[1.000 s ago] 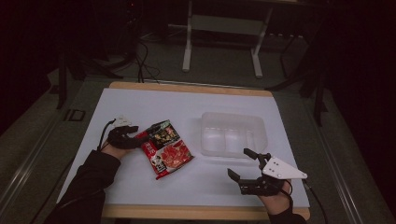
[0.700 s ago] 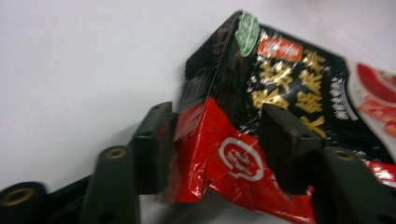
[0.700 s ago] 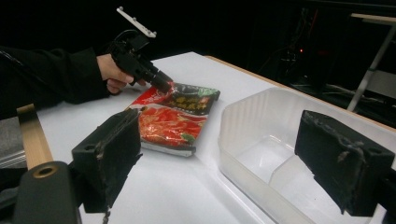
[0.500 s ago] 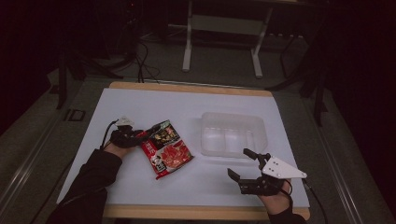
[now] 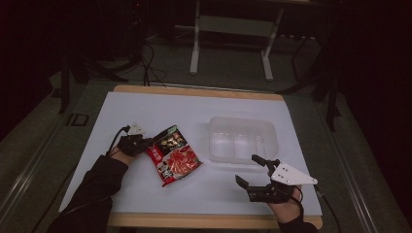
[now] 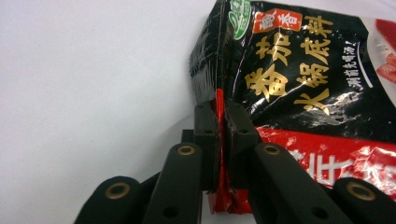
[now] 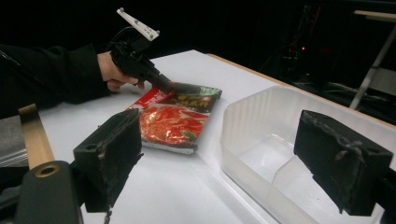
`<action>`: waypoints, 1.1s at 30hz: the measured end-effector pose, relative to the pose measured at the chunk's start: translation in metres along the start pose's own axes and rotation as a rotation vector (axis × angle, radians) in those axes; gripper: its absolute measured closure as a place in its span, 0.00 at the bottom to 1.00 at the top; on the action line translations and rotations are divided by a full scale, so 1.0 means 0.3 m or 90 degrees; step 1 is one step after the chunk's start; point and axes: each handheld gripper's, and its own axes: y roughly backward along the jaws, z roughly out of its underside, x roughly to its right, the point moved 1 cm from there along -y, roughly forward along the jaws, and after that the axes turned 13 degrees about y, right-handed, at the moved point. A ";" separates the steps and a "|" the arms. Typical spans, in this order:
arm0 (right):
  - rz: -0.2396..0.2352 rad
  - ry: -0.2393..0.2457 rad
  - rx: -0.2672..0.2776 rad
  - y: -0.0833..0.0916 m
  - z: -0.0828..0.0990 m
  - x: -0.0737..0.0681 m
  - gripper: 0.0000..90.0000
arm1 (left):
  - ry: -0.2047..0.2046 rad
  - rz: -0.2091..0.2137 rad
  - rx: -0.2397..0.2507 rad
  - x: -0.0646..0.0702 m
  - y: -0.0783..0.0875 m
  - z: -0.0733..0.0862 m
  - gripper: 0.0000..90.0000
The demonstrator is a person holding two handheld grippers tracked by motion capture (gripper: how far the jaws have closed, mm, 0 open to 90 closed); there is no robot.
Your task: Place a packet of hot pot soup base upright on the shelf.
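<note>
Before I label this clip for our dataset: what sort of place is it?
Probably a dim lab or recording space: a white table set with only a sauce packet and a clear plastic bin, cables on the floor, and a metal stand behind.

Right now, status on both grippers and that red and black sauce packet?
Left gripper shut on edge of red and black foil sauce packet. Right gripper open, holding nothing, beside clear plastic bin. Packet's far end resting on white table. Nothing between packet and bin.
</note>
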 end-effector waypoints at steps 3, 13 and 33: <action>0.001 -0.004 0.002 0.004 0.000 0.004 0.17 | 0.000 -0.004 0.001 0.004 0.010 -0.004 0.97; 0.002 -0.013 0.003 0.015 -0.004 0.009 0.18 | -0.011 0.007 0.045 0.027 0.094 -0.016 0.98; 0.005 -0.031 0.008 0.026 -0.015 0.013 0.19 | -0.056 0.017 0.102 0.130 0.228 -0.076 0.98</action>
